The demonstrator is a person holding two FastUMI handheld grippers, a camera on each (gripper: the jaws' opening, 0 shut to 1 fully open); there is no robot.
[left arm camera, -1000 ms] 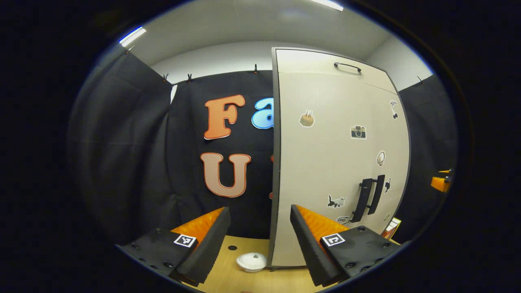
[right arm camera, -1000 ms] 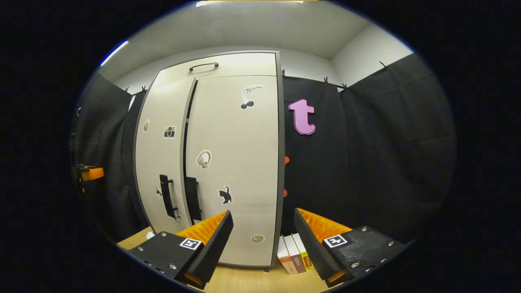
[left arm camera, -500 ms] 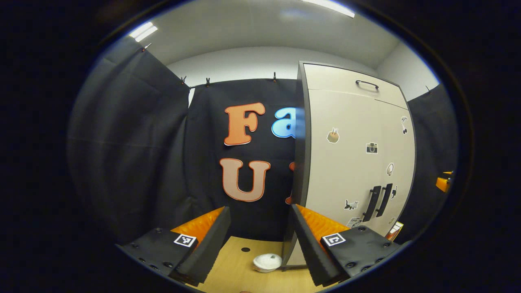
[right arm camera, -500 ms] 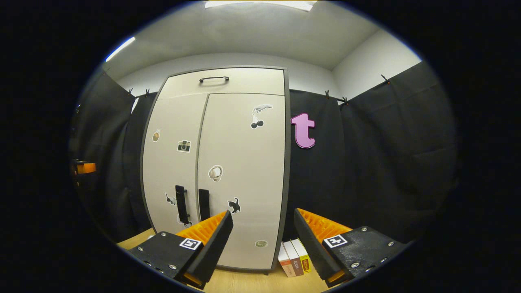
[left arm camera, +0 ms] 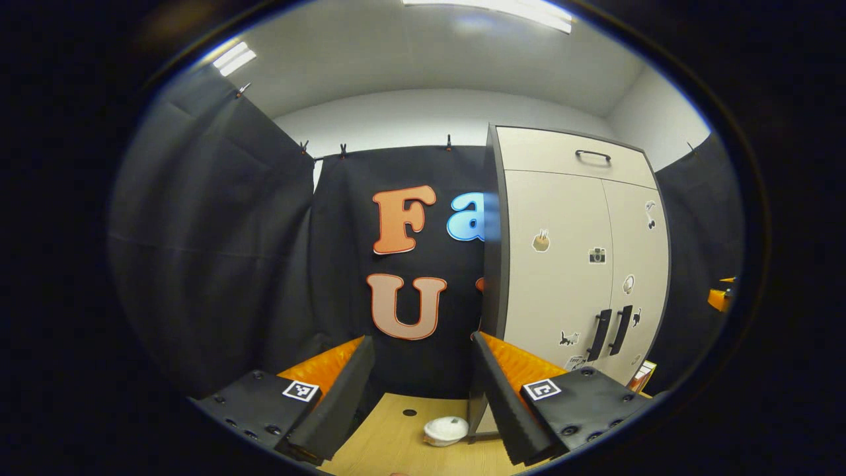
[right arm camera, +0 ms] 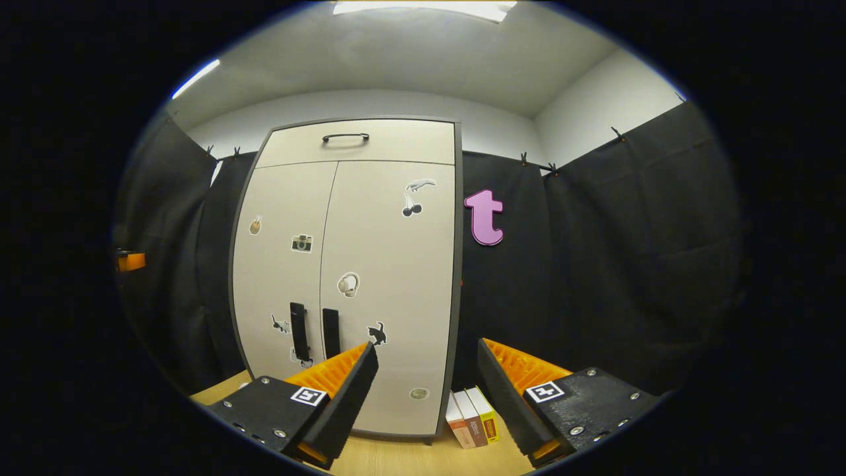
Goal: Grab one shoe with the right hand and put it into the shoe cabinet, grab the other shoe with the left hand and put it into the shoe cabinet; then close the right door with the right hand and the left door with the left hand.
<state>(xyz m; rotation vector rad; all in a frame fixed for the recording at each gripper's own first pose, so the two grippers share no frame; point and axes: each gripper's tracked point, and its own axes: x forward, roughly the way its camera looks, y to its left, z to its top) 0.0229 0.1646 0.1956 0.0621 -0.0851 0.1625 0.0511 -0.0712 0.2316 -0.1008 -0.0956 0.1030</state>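
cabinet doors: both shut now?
Shut. In the right gripper view the left door and right door lie flush, with only a thin seam between them and their black handles side by side.

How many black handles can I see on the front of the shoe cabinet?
3. One curved handle sits on the top panel; two upright bars sit low at the middle seam, one on the left door and one on the right door.

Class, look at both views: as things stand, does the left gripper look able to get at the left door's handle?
Probably yes. The left gripper is open and holds nothing, and nothing stands between it and the left door's handle. The shoe cabinet looks shut, and the handle lies off to the gripper's right, so it must swing over.
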